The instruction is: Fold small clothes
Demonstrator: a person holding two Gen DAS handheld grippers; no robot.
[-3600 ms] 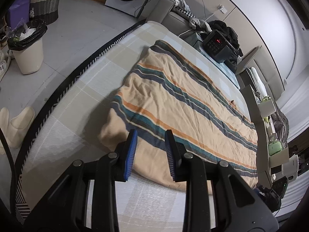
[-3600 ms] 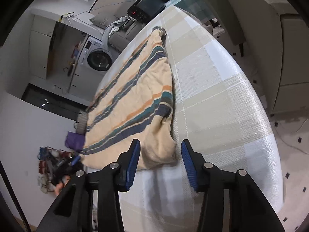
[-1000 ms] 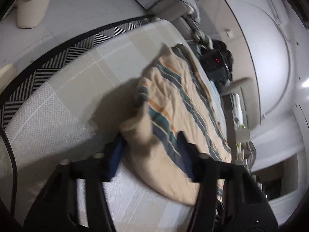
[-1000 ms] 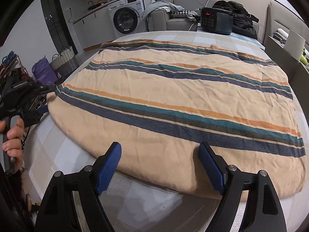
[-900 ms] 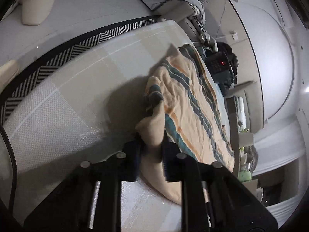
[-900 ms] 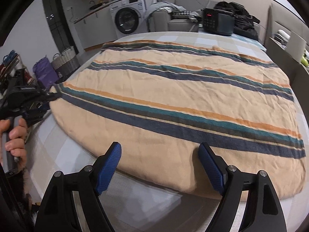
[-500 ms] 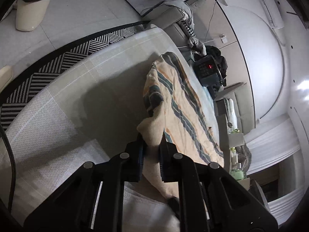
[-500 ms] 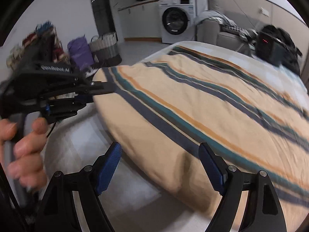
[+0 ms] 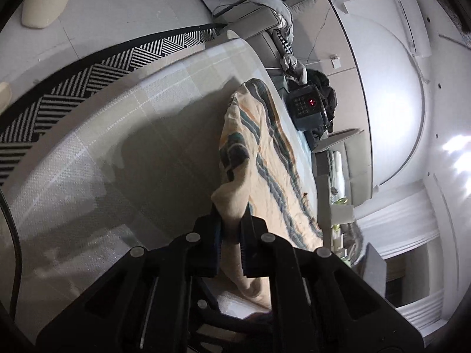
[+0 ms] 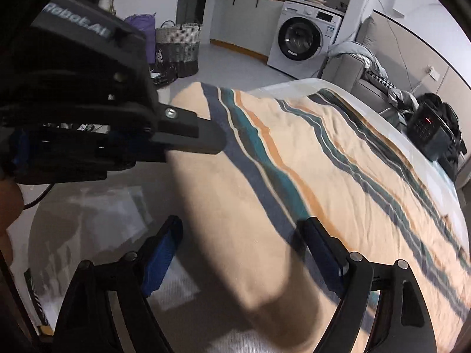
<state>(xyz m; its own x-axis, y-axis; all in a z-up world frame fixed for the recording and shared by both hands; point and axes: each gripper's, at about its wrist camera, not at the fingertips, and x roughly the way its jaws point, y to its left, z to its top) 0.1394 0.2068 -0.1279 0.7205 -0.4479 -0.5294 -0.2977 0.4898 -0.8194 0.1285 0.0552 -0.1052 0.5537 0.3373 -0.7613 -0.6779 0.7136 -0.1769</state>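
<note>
Your left gripper [image 9: 231, 220] pinches the cloth [image 9: 259, 158] corner.
Your right gripper [image 10: 240, 253], jaws wide, straddles its near edge.

Peach cloth [image 10: 338, 176] striped teal, orange, grey; bedcover [image 9: 103, 153] pale checked.

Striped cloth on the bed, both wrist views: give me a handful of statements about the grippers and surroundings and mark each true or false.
1. The left gripper is shut on a corner of the striped cloth. True.
2. The right gripper is clamped on the cloth. False: its jaws stand wide open, with the cloth's near edge between them.
3. A washing machine stands behind the bed. True.
4. The cloth lies on a bare wooden floor. False: it lies on a checked bed cover.
5. A dark device with a red display sits at the bed's far side. True.
</note>
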